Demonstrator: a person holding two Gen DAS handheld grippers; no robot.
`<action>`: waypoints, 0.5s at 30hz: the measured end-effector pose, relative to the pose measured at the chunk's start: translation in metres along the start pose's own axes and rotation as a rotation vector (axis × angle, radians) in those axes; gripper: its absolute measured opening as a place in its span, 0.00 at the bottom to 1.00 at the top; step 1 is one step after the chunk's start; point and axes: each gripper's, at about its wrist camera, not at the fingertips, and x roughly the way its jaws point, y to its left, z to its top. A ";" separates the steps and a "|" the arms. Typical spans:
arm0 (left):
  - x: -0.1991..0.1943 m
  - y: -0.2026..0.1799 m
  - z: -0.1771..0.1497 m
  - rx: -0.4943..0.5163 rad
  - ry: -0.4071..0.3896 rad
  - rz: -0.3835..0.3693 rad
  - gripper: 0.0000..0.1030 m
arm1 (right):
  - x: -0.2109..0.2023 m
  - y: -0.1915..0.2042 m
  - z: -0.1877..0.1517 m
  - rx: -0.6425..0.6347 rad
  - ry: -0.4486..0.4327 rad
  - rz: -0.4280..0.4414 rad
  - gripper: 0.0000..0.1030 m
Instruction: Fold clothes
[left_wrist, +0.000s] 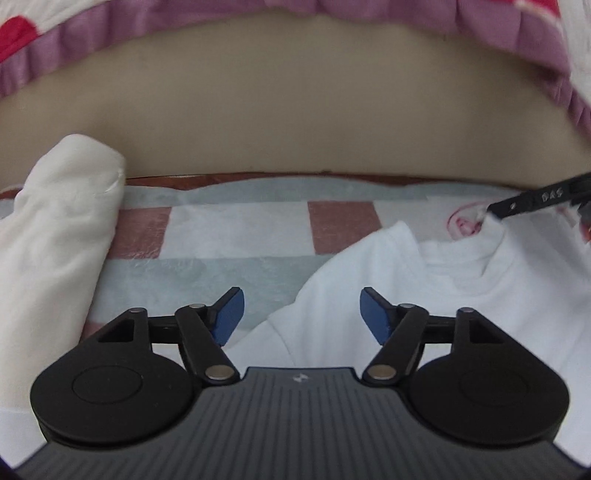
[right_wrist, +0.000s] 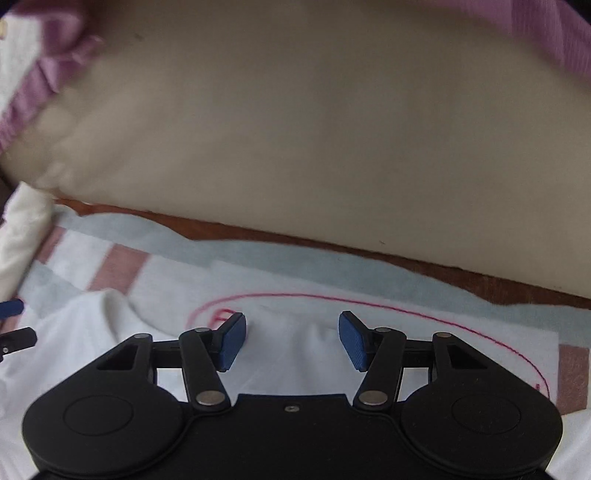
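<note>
Your left gripper (left_wrist: 302, 314) hangs with its blue pads spread and nothing between them, just over the near edge of the white shirt (left_wrist: 424, 295). Your right gripper (right_wrist: 291, 339) is also spread wide, over a raised fold of that shirt; the cloth sits in the gap, but the pads do not press on it. The shirt lies rumpled on the checked cloth (left_wrist: 229, 240), partly over a red-lined patch (right_wrist: 369, 306), with a rolled cream garment (left_wrist: 62, 221) off to the left. From the left wrist view, one finger of the right gripper looks to be touching a bunched peak of the shirt. The chief risk, as I judge it: close now and you may pinch several layers at once, or catch the checked cloth underneath and drag it along. With both claws near one edge, an uneven lift would skew the fold. Keep clear of the cream roll, or a sweep leftwards could undo it.
</note>
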 end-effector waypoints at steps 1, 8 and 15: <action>0.008 -0.004 0.002 0.018 0.026 0.046 0.68 | 0.002 -0.001 -0.001 -0.003 0.002 0.001 0.58; 0.029 -0.035 0.008 0.166 0.049 0.077 0.79 | -0.024 0.006 -0.015 -0.096 -0.162 -0.020 0.09; 0.034 -0.035 0.005 0.086 0.033 0.041 0.56 | -0.041 0.005 -0.022 -0.152 -0.267 -0.083 0.09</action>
